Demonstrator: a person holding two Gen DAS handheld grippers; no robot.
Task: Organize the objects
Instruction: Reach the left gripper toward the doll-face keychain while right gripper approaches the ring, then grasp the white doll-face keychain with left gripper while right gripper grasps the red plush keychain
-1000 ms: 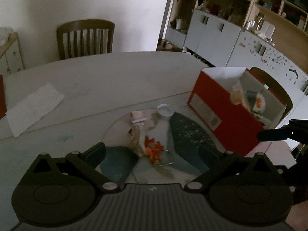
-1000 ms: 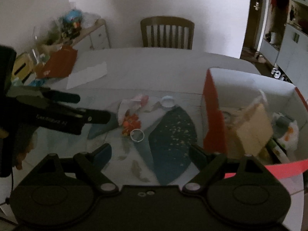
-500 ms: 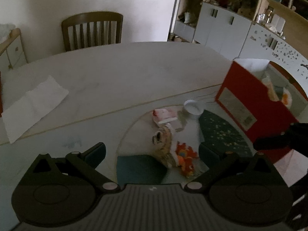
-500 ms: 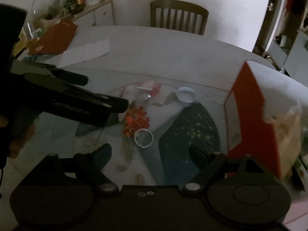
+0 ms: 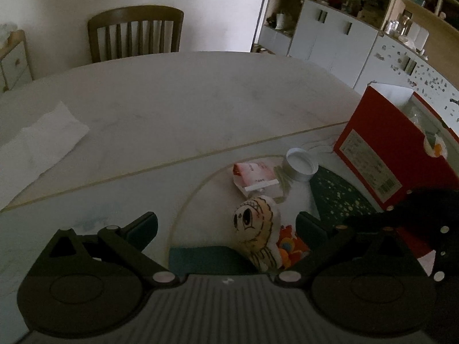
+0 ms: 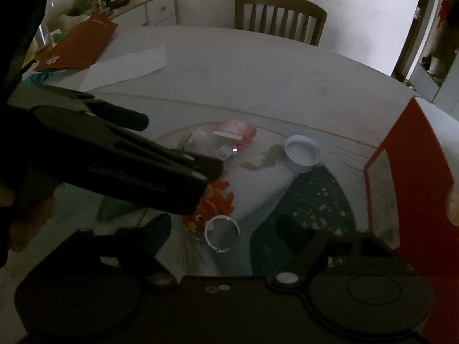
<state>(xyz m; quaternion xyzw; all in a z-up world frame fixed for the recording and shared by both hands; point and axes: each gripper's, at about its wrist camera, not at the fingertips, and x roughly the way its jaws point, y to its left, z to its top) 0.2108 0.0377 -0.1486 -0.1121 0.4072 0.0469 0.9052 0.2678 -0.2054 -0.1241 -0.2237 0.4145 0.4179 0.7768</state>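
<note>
A cream plush doll and an orange plush toy lie on the table between the fingers of my open left gripper, which does not touch them. In the right wrist view a metal ring lies beside the orange toy, between the closing fingers of my right gripper; the pads are clear of it. The left gripper reaches in from the left, over the toy. A pink packet and a white cap lie further back. The red box stands on the right.
A white paper sheet lies far left on the table. A red folder is at the table's back left corner. A wooden chair stands behind the table, with white cabinets at the back right. The right gripper's finger crosses the box.
Both grippers have sunk and come closer to the toys. The plush doll now sits between the left fingers, the ring between the right ones. The right jaws have narrowed.
</note>
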